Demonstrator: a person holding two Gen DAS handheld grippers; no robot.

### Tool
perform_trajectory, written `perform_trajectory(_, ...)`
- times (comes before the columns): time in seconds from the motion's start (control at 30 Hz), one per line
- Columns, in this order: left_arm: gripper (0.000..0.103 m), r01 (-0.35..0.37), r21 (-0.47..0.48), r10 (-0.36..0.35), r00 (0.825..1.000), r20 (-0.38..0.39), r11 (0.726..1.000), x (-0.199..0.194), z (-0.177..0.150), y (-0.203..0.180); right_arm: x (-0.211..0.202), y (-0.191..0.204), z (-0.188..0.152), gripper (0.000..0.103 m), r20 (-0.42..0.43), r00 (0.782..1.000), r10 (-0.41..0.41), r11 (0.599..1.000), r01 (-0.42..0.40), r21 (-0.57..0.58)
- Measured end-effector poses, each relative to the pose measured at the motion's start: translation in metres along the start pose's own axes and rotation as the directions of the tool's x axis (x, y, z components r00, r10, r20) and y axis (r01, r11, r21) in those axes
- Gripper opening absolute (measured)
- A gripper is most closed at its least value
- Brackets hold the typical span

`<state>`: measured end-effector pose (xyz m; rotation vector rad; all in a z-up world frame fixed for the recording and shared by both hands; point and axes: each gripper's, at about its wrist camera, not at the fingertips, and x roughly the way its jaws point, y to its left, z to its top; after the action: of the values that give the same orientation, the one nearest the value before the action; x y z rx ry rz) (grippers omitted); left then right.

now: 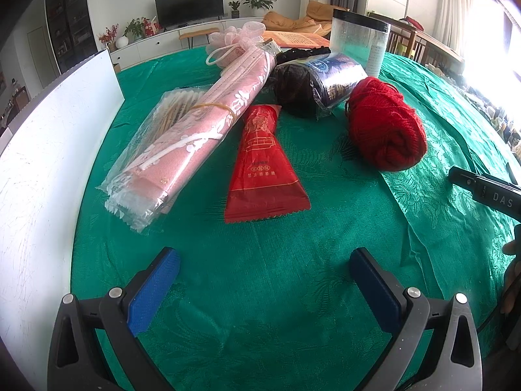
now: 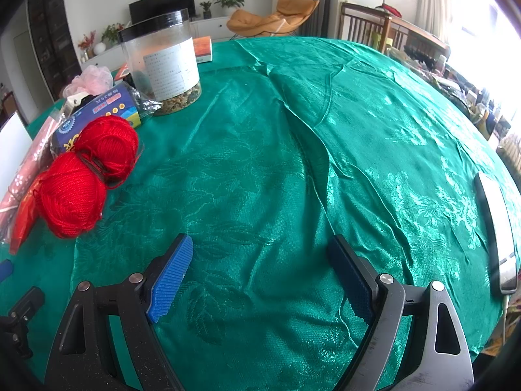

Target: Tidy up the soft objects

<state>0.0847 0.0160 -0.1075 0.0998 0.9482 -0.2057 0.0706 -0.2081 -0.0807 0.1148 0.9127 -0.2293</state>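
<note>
On the green tablecloth [image 1: 260,293], left-wrist view, soft items sit in a loose cluster at centre:

- red yarn ball [image 1: 386,127] on the right of the cluster, lying on the cloth; the right-wrist view shows it as two lobes cinched by a dark band [image 2: 84,176]
- red snack packet [image 1: 265,166] flat on the cloth, just left of the yarn, narrow end pointing toward the dark bundle
- pink mask pack [image 1: 192,140] in clear plastic, long, rubber band around its middle, lying diagonally left of the packet; its left edge overlaps a clear bag of wooden sticks [image 1: 169,110]
- dark yarn in a blue-labelled wrapper [image 1: 316,84] behind the packet, touching the red yarn's far side
- pink mesh puff [image 1: 241,34] at the far end of the mask pack
- clear jar with a black lid [image 1: 358,42] upright behind the dark yarn; white label, loose contents at the bottom
- left gripper [image 1: 263,280]: blue pads apart, nothing between them, hovering over bare cloth near the packet
- right gripper [image 2: 260,280]: pads apart, holding nothing, over wrinkled cloth well right of the yarn
- white board [image 1: 49,146] stands on the table's left edge
- phone [image 2: 496,231] lies on the cloth at the right
- room: TV [image 1: 189,5] on a white low cabinet, potted plants, orange lounge chair [image 2: 276,13], wooden chairs, bright curtained window at right
</note>
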Motion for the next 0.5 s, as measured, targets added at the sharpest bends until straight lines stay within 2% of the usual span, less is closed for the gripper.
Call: perform_trajectory(0.5,0.103,0.0,0.0,0.0,1.0,0.0,1.0,0.0001,-0.0001,0.0001,-0.002,0.0013,-0.0014,0.088,0.001,1.0,0.0,1.0,0.0,-0.002)
